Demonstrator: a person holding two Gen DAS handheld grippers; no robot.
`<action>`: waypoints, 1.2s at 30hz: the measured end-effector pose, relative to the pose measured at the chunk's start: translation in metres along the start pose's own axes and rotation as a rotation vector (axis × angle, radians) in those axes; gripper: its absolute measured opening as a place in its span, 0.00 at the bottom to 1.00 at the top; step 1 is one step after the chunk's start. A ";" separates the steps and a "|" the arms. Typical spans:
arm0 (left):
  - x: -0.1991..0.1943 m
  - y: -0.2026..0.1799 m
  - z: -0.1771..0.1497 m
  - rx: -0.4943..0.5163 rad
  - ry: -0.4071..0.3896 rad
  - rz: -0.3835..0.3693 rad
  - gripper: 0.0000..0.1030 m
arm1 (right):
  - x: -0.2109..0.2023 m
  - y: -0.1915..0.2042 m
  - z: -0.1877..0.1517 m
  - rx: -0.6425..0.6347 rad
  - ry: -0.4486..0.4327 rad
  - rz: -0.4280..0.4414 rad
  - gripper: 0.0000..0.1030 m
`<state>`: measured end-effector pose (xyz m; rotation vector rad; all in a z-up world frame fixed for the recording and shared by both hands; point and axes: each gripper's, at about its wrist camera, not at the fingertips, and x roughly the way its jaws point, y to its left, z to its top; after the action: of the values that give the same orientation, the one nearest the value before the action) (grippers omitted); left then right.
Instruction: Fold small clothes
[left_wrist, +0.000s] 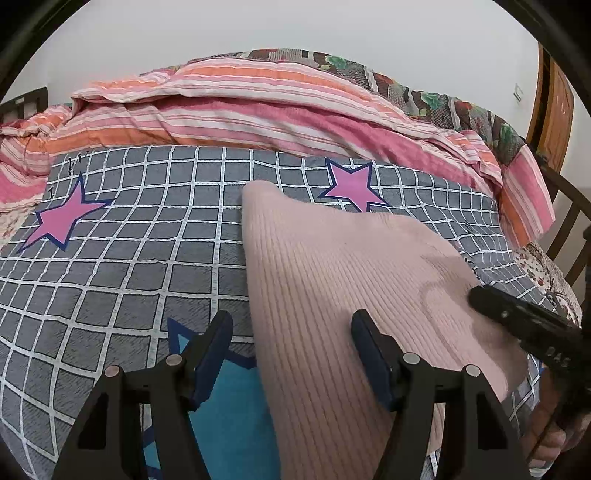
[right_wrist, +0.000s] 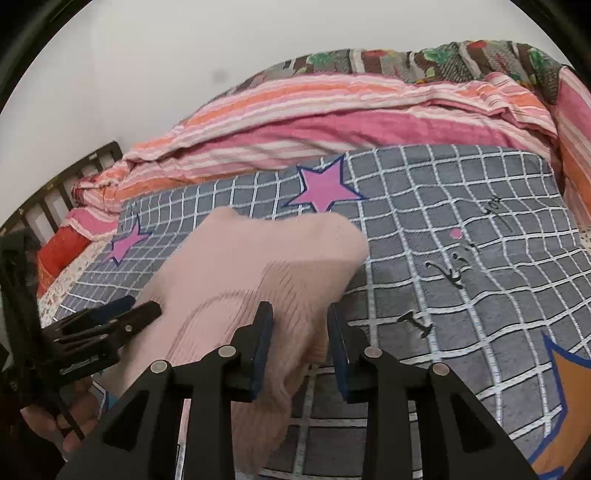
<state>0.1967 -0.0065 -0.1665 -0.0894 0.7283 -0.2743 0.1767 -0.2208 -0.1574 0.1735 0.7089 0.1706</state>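
Where seen from the left wrist, spread across a grey grid-patterned bedsheet (left_wrist: 147, 229) with pink stars (left_wrist: 62, 218): pale pink ribbed knit garment (left_wrist: 332, 280), narrowing toward its far corner. Left gripper (left_wrist: 291, 354) low over the garment's left edge, fingers wide apart, nothing between them; left pad (left_wrist: 214, 354) over a blue star print (left_wrist: 229, 413), right pad (left_wrist: 373, 362) over the knit. At the right edge, resting on or just above the garment (contact cannot be told): right gripper (left_wrist: 517, 325).

From the right wrist, same garment (right_wrist: 258, 266) lying on the sheet (right_wrist: 461, 240), its near portion bunched between the fingers of the right gripper (right_wrist: 301, 347), parted moderately, fabric touching the left pad (right_wrist: 262, 343) but not pinched. Left gripper (right_wrist: 103, 325) at the garment's left border. Behind, heaped along the wall: pink-and-orange striped quilt (right_wrist: 314, 122) and a floral blanket (right_wrist: 443, 55).
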 end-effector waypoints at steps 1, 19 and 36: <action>-0.001 0.000 -0.001 0.006 -0.004 0.005 0.64 | 0.003 0.002 -0.001 -0.006 0.007 -0.007 0.29; -0.014 0.004 -0.005 0.004 0.003 0.004 0.69 | 0.007 0.000 -0.001 0.006 0.030 -0.049 0.36; -0.019 -0.009 -0.023 0.094 0.040 -0.034 0.70 | 0.002 -0.002 -0.011 -0.022 0.070 -0.042 0.36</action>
<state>0.1661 -0.0100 -0.1698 -0.0075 0.7527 -0.3434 0.1716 -0.2213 -0.1671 0.1323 0.7797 0.1452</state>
